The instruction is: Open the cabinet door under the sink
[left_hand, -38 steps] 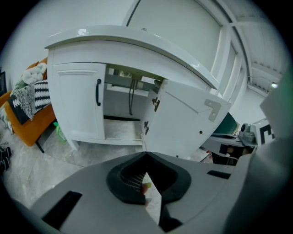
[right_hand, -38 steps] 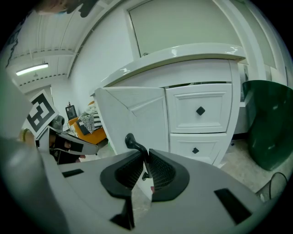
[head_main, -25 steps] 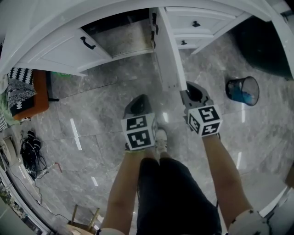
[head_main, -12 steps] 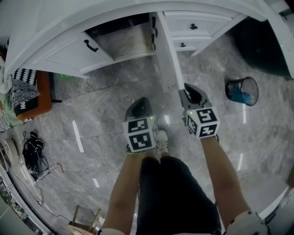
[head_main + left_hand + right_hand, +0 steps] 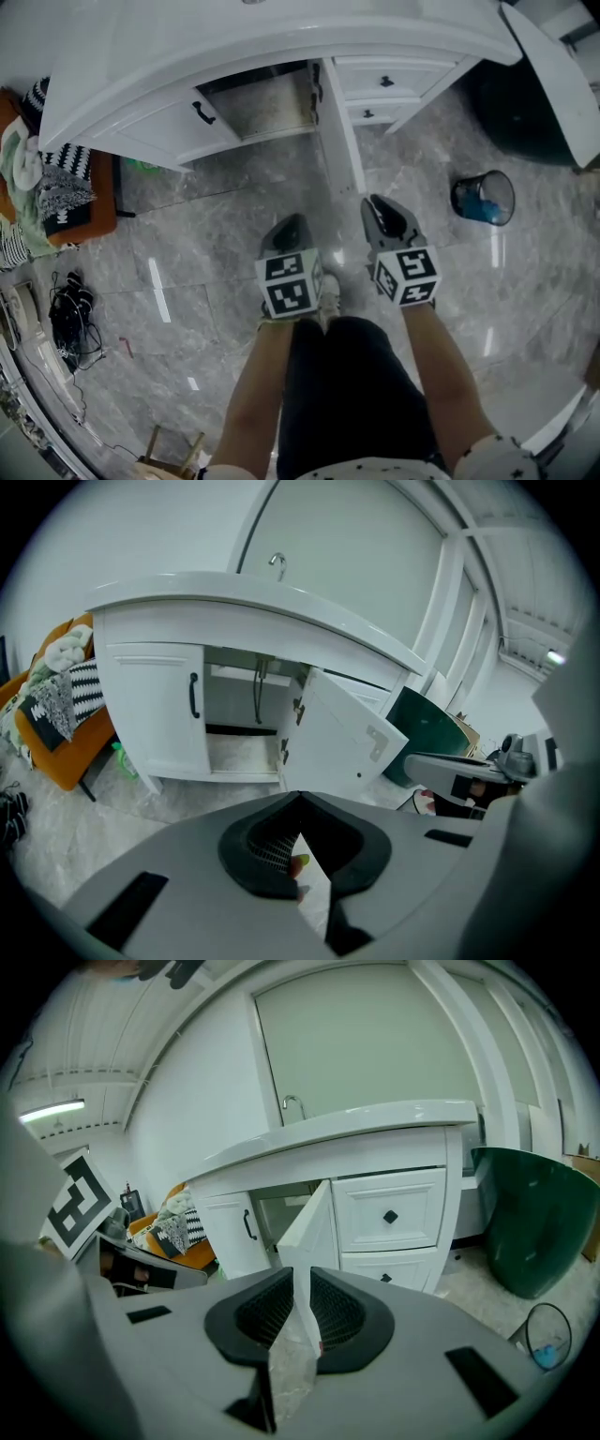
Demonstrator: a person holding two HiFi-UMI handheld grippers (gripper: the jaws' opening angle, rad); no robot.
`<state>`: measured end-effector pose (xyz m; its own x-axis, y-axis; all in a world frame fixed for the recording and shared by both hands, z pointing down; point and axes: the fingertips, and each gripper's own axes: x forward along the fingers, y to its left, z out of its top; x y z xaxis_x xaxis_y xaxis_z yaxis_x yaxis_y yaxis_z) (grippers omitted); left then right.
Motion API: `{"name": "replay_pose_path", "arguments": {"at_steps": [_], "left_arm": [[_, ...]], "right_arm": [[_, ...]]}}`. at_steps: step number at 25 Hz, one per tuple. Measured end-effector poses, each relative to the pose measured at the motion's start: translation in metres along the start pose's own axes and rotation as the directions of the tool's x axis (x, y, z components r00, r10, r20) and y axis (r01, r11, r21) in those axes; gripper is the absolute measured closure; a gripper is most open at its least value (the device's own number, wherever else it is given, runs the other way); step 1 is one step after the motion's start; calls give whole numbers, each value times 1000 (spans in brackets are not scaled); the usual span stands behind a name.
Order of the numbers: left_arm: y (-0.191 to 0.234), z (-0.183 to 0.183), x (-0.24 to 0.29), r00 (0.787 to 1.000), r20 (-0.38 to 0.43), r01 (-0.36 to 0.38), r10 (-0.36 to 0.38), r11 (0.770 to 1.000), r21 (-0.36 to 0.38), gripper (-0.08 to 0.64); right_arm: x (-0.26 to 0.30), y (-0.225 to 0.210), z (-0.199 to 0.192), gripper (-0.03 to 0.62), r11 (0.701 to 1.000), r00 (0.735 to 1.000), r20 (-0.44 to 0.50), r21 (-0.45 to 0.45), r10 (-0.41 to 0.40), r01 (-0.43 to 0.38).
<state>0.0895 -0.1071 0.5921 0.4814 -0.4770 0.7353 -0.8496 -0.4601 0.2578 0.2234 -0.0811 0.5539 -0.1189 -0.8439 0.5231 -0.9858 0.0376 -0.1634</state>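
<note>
The task looks done to us. The white panelled cabinet door (image 5: 339, 122) under the sink is swung well out from the white vanity cabinet (image 5: 281, 37). It stands roughly square to the cabinet front, with its free edge pointing toward us over the grey marble-tile floor (image 5: 206, 234). The opening behind it (image 5: 262, 98) is exposed, and the left gripper view shows pipework and a pale shelf floor inside. To the left of the opening, the matching white door with the black bar handle (image 5: 169, 127) is closed. We judge that nothing requires it to open, since one door is already clear.

The right gripper (image 5: 377, 204) hovers just beside the near edge of the open door, not touching it. In its own view its jaws stand a narrow slot apart with nothing pinched between them. The door edge shows through the slot, but farther off. The left gripper (image 5: 291, 223) hangs to the left of it, over the floor and well away from the cabinet. Its jaw tips meet at the far end and it is empty.

What remains, as we read it, is only to back both grippers away. A small blue-lined mesh waste bin (image 5: 483, 199) stands off to the right, clear of the door's swing.
</note>
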Motion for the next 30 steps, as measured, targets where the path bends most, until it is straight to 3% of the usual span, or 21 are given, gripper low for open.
{"name": "replay_pose_path", "arguments": {"at_steps": [12, 17, 24, 30], "left_arm": [[1, 28, -63, 1000, 9, -17, 17, 999, -45, 557], [1, 38, -94, 1000, 16, -24, 26, 997, -75, 557], [3, 46, -137, 999, 19, -45, 48, 992, -122, 557], [1, 54, -168, 998, 31, -54, 58, 992, -111, 557]], "right_arm": [[-46, 40, 49, 551, 1000, 1000, 23, 18, 10, -10], [-67, 56, 76, 581, 1000, 999, 48, 15, 17, -18], [-92, 81, 112, 584, 998, 996, 70, 20, 64, -65], [-112, 106, 137, 584, 993, 989, 94, 6, 118, -119]]}}
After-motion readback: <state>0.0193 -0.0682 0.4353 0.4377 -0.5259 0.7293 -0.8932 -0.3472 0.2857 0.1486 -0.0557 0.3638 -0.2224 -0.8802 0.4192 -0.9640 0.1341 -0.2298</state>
